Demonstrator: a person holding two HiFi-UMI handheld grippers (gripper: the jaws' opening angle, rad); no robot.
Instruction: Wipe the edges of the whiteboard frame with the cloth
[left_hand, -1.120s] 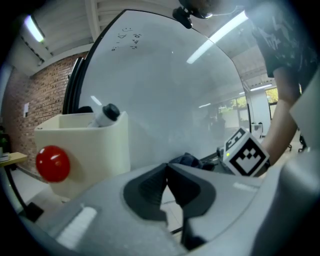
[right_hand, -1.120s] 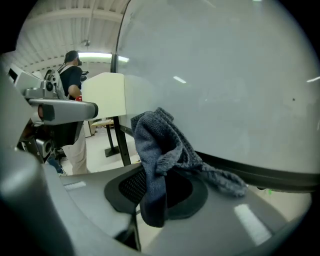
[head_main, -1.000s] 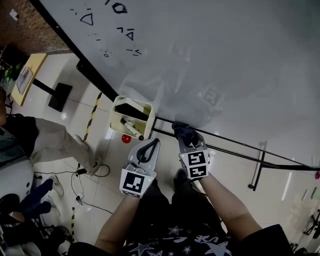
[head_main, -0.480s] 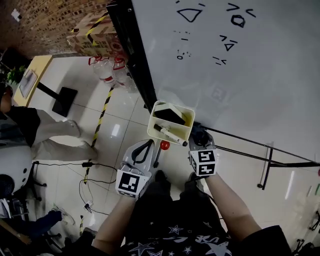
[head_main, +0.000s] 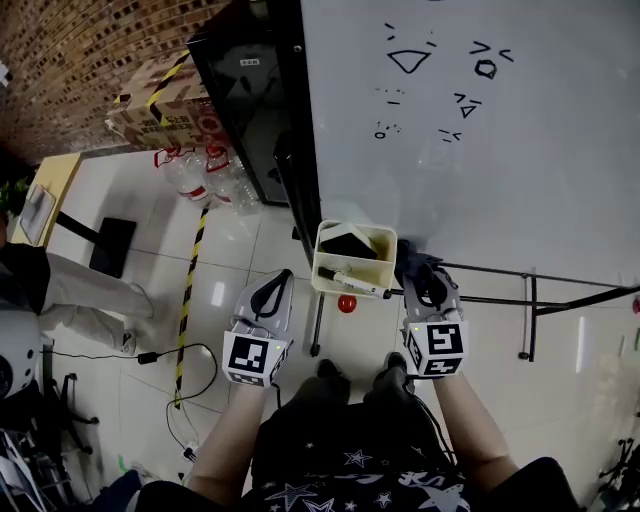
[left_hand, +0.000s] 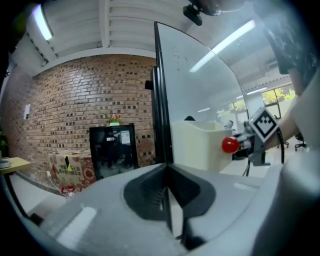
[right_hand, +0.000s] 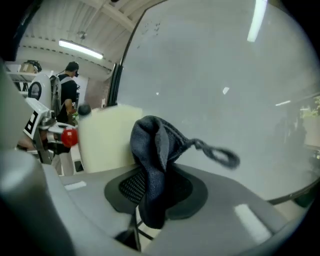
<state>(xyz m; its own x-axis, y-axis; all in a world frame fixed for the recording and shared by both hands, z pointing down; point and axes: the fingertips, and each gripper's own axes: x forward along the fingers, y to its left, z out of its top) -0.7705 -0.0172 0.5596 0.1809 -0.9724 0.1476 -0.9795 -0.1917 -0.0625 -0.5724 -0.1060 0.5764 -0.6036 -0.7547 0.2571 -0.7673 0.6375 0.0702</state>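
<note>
The whiteboard (head_main: 500, 140) fills the upper right of the head view, its dark left frame edge (head_main: 305, 150) running down to the bottom corner. My right gripper (head_main: 417, 268) is shut on a dark grey cloth (head_main: 410, 257) that sits at the board's lower edge, just right of the cream marker tray (head_main: 352, 258). In the right gripper view the cloth (right_hand: 155, 155) bunches between the jaws, a loop of it against the board (right_hand: 225, 75). My left gripper (head_main: 274, 285) is shut and holds nothing, below and left of the tray. The frame edge (left_hand: 161, 110) stands straight ahead in the left gripper view.
The tray holds an eraser (head_main: 346, 243) and a marker (head_main: 352, 281); a red knob (head_main: 346, 303) sits under it. A black cabinet (head_main: 240, 110), a cardboard box (head_main: 165, 100) and plastic bottles (head_main: 205, 175) stand left of the board. The stand's legs (head_main: 525, 310) cross the floor at right. A person (head_main: 60, 290) is at the far left.
The head view has swung so the board's left frame edge now stands nearly upright. Both grippers sit a little further right, the cloth still at the board's lower edge by the tray.
</note>
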